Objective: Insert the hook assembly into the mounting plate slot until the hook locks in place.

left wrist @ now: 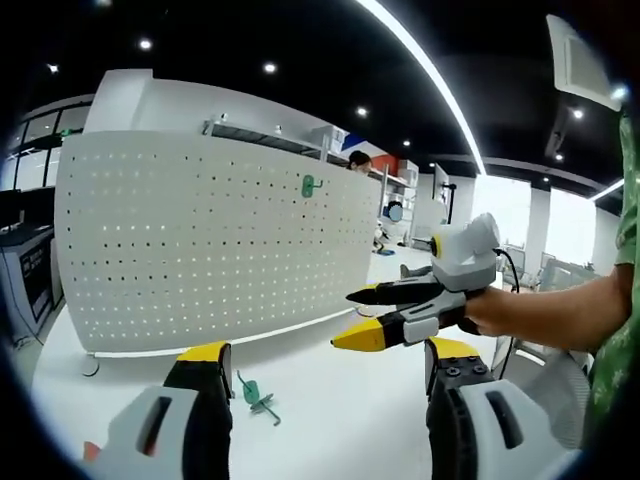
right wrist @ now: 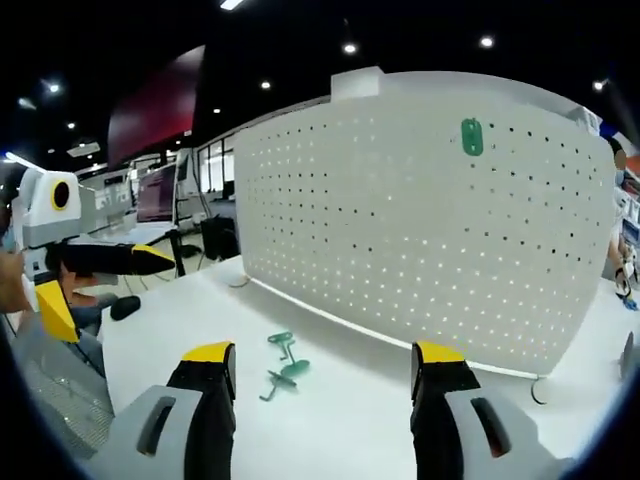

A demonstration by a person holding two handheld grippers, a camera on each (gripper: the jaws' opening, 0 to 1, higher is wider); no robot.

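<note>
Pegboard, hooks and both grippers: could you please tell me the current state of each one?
Pegboard: upright on the table.
Mounted hook: already on the pegboard, near its top.
Loose hooks: lying on the table, not gripped.
Left gripper: open, empty.
Right gripper: open, empty.

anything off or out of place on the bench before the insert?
Nothing damaged. Green hooks lie loose on the white table in front of the pegboard, not yet picked up. One green hook already sits on the board. Both grippers are empty, jaws open.
</note>
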